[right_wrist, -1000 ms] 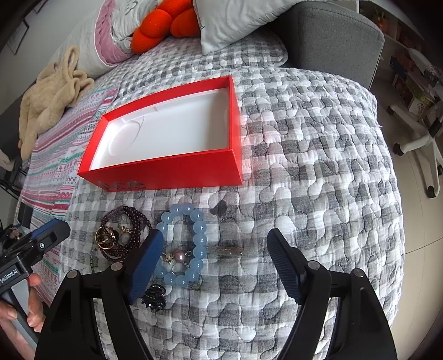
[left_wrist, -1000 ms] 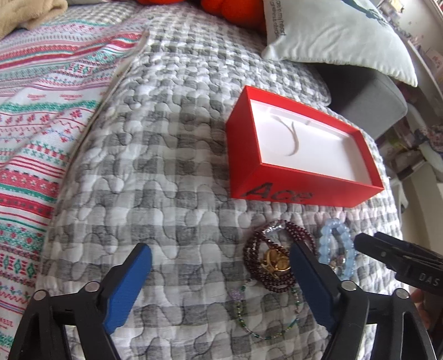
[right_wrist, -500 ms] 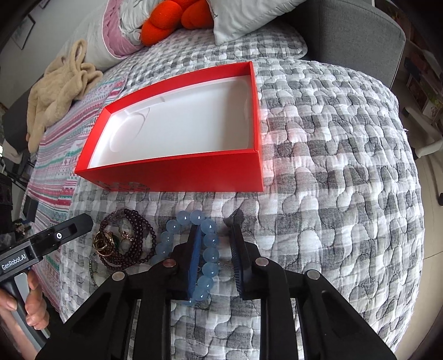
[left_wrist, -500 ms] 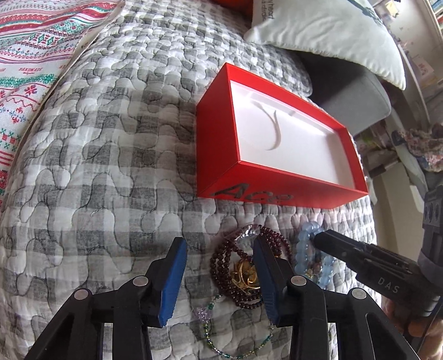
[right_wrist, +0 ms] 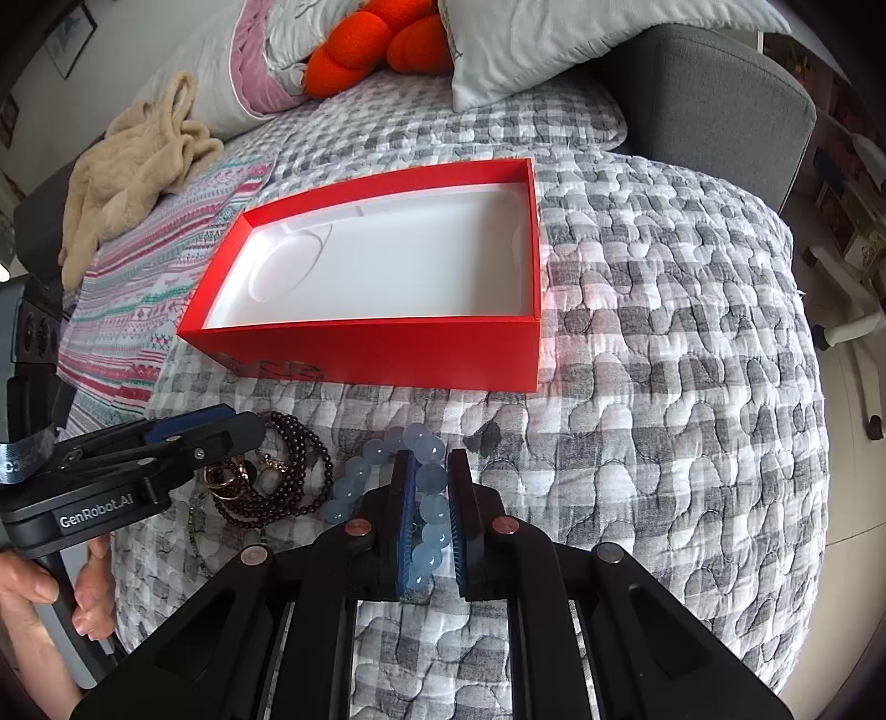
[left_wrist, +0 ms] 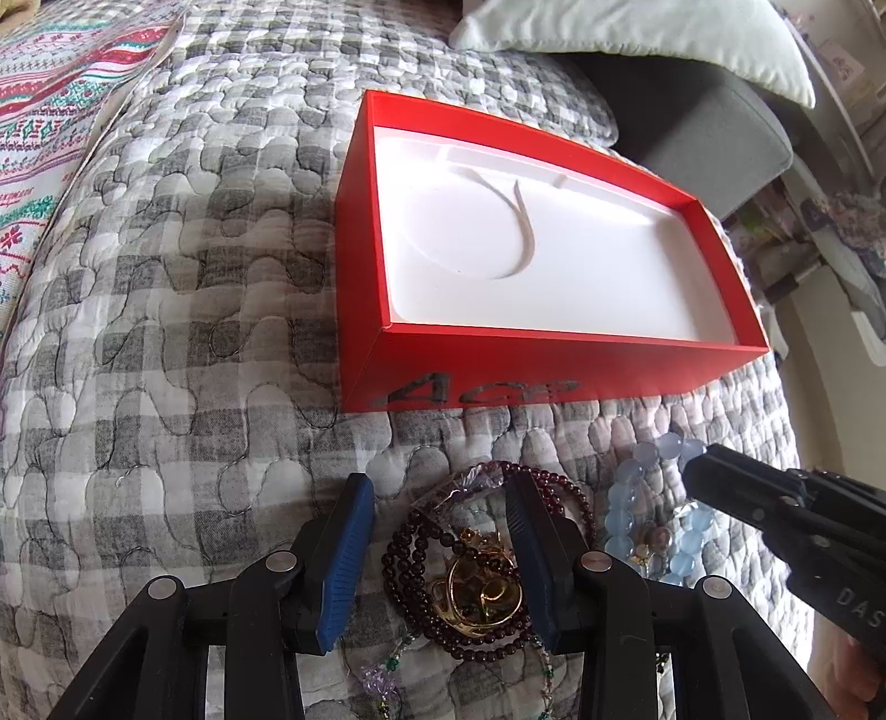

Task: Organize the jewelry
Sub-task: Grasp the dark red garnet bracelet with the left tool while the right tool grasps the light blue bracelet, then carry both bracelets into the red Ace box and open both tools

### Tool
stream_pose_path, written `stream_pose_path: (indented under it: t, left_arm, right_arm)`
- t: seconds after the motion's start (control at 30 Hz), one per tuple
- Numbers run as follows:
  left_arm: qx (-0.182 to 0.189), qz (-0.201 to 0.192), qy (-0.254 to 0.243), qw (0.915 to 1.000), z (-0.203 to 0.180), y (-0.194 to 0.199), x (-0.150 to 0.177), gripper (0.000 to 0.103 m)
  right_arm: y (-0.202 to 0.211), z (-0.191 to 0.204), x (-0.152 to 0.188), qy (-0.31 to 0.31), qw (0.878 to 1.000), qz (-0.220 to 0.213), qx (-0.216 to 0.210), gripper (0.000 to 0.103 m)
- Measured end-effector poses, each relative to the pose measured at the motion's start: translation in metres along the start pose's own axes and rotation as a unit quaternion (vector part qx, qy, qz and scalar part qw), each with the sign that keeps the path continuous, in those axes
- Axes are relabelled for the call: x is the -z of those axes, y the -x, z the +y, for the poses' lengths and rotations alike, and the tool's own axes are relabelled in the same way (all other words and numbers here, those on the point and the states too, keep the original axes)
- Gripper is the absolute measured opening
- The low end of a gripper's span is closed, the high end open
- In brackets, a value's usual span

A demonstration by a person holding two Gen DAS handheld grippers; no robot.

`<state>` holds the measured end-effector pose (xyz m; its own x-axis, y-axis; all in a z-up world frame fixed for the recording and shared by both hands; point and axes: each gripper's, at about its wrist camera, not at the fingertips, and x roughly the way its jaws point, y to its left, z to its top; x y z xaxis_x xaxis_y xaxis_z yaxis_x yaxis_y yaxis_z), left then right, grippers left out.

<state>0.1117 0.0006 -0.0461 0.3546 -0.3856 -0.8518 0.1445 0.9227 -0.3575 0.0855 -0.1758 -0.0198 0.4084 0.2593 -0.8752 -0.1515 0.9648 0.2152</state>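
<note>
An open red box point(left_wrist: 531, 360) with a white moulded liner lies on the grey checked quilt; it also shows in the right wrist view point(right_wrist: 387, 349). A dark red bead necklace point(left_wrist: 421, 537) with gold pieces point(left_wrist: 482, 592) lies in front of it, between the half-open fingers of my left gripper point(left_wrist: 437, 554). My right gripper point(right_wrist: 429, 509) is shut on the light blue bead bracelet point(right_wrist: 432, 515), which lies to the right of the necklace point(right_wrist: 299, 487). The bracelet also shows in the left wrist view point(left_wrist: 626, 493).
A thin green bead chain point(left_wrist: 387, 675) lies nearer than the necklace. A striped blanket point(right_wrist: 160, 266), a beige plush point(right_wrist: 127, 171), an orange cushion point(right_wrist: 365, 50) and a pale pillow point(right_wrist: 554, 33) lie at the back. A grey headboard point(right_wrist: 714, 99) stands at the right.
My right gripper closed on the blue bracelet. My left gripper narrowed from wide open and moved forward over the dark red necklace.
</note>
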Motion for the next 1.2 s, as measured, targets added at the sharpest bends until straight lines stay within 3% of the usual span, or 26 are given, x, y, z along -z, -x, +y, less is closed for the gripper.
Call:
stream_pose_path:
  t: [0.07,0.27,0.77,1.03,1.2]
  left_arm:
    - [-0.011,0.003,-0.005,0.9999,-0.002,-0.002,-0.001,0.023]
    - [-0.034,-0.008,-0.025,0.9991,-0.009,0.001,0.004,0.006]
    - [0.033,-0.114,-0.071,0.9904,-0.05,0.066,0.01,0.004]
    - [0.074,-0.174,-0.032,0.9814,-0.047,0.082,-0.007,0.004]
    - [0.09,-0.187,0.0,0.9782,-0.033,0.069,-0.026,0.004]
  right_arm:
    - [0.009,0.001,0.002,0.0,1.0,-0.007,-0.006,0.012]
    - [0.03,-0.001,0.007,-0.01,0.999,-0.028,-0.02,0.012]
    - [0.082,0.013,0.002,-0.013,0.994,-0.101,-0.05,0.012]
    - [0.096,0.011,-0.016,-0.02,0.988,-0.143,-0.053,0.012]
    - [0.099,0.004,-0.032,-0.03,0.984,-0.168,-0.04,0.012]
